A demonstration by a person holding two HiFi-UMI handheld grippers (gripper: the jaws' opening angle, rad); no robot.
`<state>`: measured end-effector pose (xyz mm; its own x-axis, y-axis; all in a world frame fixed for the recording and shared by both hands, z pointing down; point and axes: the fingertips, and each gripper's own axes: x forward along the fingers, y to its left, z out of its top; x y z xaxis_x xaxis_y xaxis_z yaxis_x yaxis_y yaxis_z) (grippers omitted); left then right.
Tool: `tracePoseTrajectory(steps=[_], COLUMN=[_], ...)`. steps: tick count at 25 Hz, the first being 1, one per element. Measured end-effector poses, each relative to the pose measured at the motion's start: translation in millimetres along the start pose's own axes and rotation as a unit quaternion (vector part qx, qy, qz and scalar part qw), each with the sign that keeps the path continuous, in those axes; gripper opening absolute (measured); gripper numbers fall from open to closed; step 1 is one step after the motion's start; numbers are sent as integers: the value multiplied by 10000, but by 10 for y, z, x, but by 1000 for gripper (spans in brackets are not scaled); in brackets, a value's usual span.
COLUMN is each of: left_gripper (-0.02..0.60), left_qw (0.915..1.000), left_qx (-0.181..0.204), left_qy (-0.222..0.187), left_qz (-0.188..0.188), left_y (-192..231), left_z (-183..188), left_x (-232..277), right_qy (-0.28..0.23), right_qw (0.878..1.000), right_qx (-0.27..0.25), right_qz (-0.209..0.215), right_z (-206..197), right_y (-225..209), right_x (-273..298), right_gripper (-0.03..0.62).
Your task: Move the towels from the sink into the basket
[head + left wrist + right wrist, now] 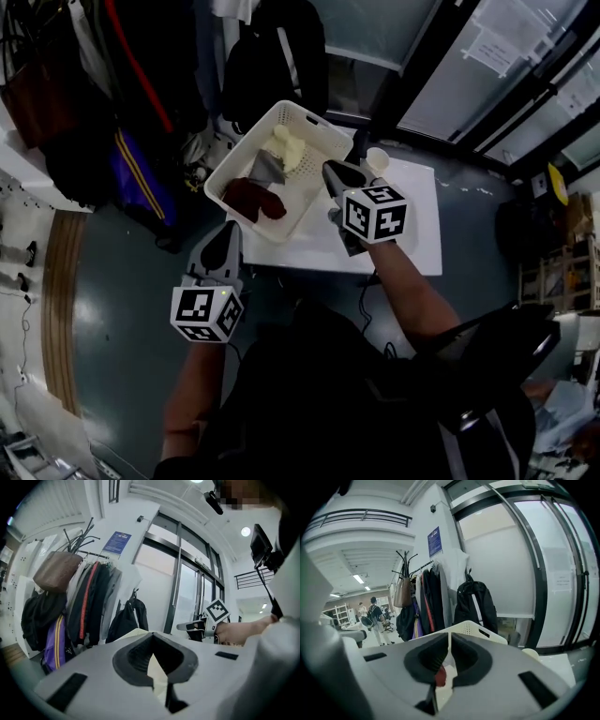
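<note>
A white perforated basket (239, 148) stands on a white table (412, 216). It holds a dark red towel (253, 199), a grey towel (266, 169) and a cream towel (289, 150). My right gripper (330, 170) hovers over the table at the basket's right side, jaws together, nothing between them. In the right gripper view the right gripper (450, 637) points at the basket's rim (471, 627), and a bit of red towel (440, 677) shows below. My left gripper (230, 232) hangs off the table's near left edge, shut and empty. No sink is in view.
A white cup (376, 161) and a dark object (356, 145) stand on the table behind my right gripper. A coat rack with jackets and bags (70, 602) and a black backpack (476, 604) are beyond the basket. Glass doors (543, 573) are to the right.
</note>
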<state>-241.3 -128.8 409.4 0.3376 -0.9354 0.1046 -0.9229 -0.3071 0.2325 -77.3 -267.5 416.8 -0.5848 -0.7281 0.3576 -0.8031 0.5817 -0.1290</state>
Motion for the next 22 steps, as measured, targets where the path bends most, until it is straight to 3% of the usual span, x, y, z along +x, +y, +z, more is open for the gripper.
tracePoseTrajectory(steps=[4, 14, 22], left_gripper=[3, 5, 3], left_qw=[9998, 9989, 9983], left_qx=[-58, 107, 219], left_qy=[60, 250, 171], left_qz=[-178, -380, -511], left_y=[-190, -638, -1238], left_z=[-48, -172, -64], left_x=[45, 362, 830], right_qy=[-393, -482, -565], right_qw=[9989, 9962, 9971], right_qx=[38, 421, 64], right_qz=[-260, -588, -508], right_z=[-14, -139, -56], right_y=[-94, -588, -1049], right_x=[-416, -920, -1300], right_gripper=[14, 9, 9])
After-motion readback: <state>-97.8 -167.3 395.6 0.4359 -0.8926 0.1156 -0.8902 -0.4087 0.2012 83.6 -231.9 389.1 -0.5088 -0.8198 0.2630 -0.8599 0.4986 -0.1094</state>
